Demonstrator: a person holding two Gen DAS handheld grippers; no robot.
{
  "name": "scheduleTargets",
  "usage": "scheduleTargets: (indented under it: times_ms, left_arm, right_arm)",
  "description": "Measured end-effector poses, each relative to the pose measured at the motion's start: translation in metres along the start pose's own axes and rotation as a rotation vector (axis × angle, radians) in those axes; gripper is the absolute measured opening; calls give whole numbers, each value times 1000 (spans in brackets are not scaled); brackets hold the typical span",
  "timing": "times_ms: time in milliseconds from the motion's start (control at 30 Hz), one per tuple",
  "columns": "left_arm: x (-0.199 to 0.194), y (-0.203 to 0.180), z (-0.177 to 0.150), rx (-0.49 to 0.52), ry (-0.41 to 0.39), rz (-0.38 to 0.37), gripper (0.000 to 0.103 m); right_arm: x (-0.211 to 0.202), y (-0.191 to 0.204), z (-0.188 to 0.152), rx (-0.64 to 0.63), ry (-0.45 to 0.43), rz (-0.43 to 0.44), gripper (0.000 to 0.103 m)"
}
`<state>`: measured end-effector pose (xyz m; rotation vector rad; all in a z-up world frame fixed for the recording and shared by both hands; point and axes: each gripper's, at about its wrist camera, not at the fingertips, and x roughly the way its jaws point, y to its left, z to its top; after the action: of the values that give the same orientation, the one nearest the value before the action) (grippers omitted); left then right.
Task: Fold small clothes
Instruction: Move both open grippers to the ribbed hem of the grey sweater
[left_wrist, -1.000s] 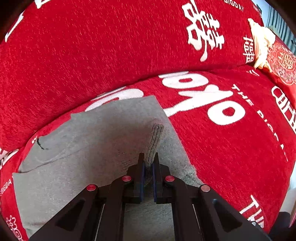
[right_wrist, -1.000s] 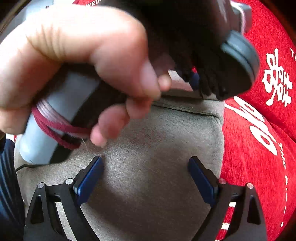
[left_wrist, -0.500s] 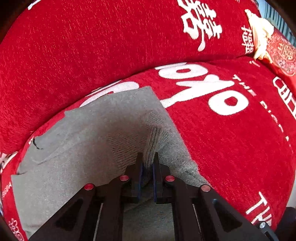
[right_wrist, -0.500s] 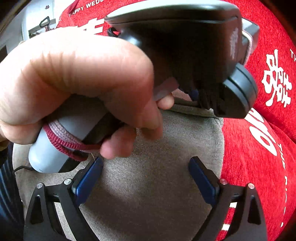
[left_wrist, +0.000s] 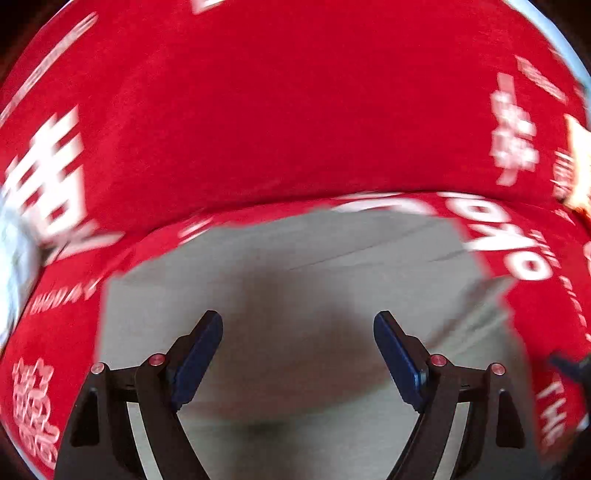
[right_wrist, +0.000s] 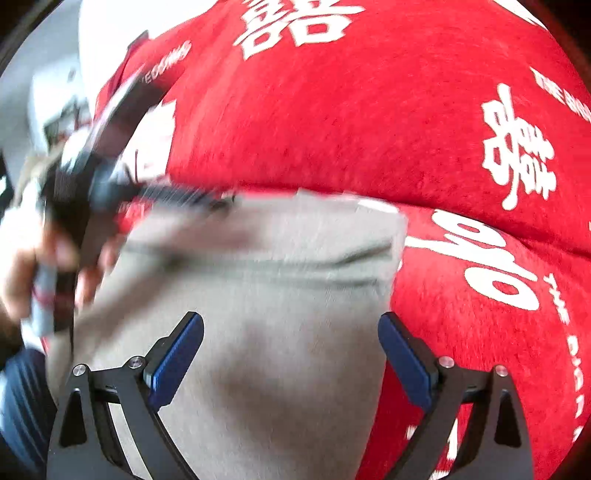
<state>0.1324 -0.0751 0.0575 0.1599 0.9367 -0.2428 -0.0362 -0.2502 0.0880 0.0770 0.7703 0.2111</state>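
The left gripper (left_wrist: 297, 354) has its two black fingers with blue pads (left_wrist: 195, 360) spread wide apart, nothing between them, poised above a grey garment (left_wrist: 295, 280). The right gripper (right_wrist: 290, 354) is likewise spread wide and holds nothing, with its blue pads (right_wrist: 177, 356) over the same grey garment (right_wrist: 258, 314). The garment is a soft, plain grey knit, lying mostly flat on the seat of a red sofa cover (left_wrist: 295, 110), close under the backrest. In the left wrist view it looks roughly rectangular with faint crease lines across its far part and a dark shadow in its middle; much of this view is blurred. In the right wrist view a folded band or seam runs across the garment near its far edge, and its right edge ends beside large white lettering on the seat. The red cover (right_wrist: 369, 110) is printed in white with big Chinese double-happiness characters, large rounded figures that cannot be read for certain, and small English words, of which "THE" can be made out at the lower right of the left wrist view. Only the right wrist view shows the person's left hand (right_wrist: 22, 273), blurred, gripping the other tool's handle at the garment's left edge. Only the left wrist view shows a pale yellowish object (left_wrist: 580, 162) at the far right edge.
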Motion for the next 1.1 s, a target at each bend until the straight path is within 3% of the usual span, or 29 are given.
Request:
scheduleTargets:
  times_ms: [167,267,367,433,467,500,600,700,833,900,967,1100]
  left_arm:
    - [9,80,-29,-180,49,33,85]
    - [17,94,-33,-222,53,9,85]
    - [31,91,-33,-195,74,2,85]
    - [35,83,-34,-118,61,46,92]
    - [35,82,-37,-100,55,53,97]
    - [33,86,-40,-109,51,36,97]
    - [19,102,-48,-177,31,11,97]
    - [1,97,-64,-180,-8,-35,97]
    - [-9,75,-92,-145,22,-91,97]
    - [-19,69,-116,-86,-15,-38,97]
    - [-33,68,-137,-49,-46,-17,103]
    - [-63,73,-178,-39,-87,-43,103]
  right_arm:
    - [23,-13,23,84,-25,-34,97]
    - [42,-10,48,135,-24,-15,97]
    - [83,-2,65,157,60,16,97]
    - [113,-7,61,157,176,-47,96]
    - [126,-14,53,141,248,-162,93]
    - [127,-20,48,120,238,-217,91]
    - [107,-24,45,120,212,-388,91]
    - [81,-5,43,115,152,-307,91]
    - [75,32,19,82,202,-207,91]
    - [78,48,-6,59,267,-223,91]
    - [58,63,-28,4,176,-284,94]
    - [19,76,-64,35,130,-299,99]
